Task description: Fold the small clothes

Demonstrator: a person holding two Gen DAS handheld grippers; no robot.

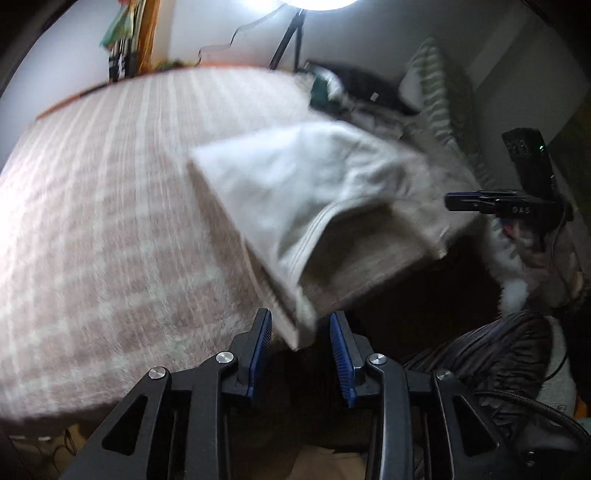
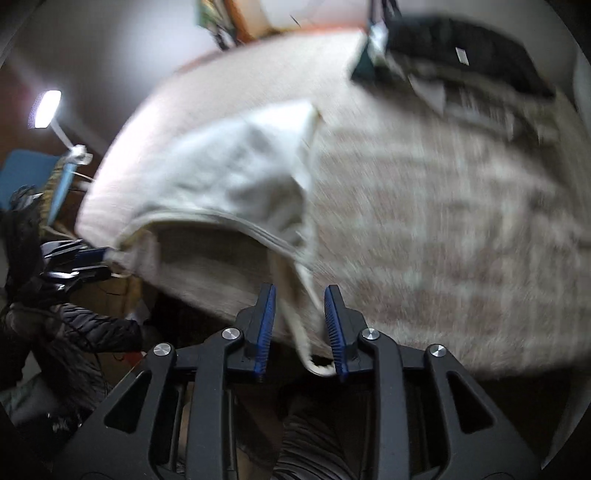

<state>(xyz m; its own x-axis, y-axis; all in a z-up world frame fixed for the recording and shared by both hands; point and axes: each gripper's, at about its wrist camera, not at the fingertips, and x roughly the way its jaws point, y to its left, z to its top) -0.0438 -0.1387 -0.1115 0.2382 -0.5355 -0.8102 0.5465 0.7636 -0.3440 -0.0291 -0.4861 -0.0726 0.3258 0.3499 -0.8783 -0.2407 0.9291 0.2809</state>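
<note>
- Home bedroom: bed under a pink-and-white striped blanket [image 1: 110,206], green-striped pillow [image 1: 436,96] at its far end.
- Loose pile of clothes [image 2: 461,74] on the bed.
- Bright lamp on a tripod stand [image 1: 291,33] by the wall.

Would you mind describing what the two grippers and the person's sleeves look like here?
Both the left gripper and right gripper have black angular frames with cut-out windows, silver round bolts and ribbed blue pads. Seen from the left wrist, the right gripper's body bears white lettering, a small green light and a black cable. One sleeve is dark and ribbed; the other cuff looks white and fluffy.
</note>
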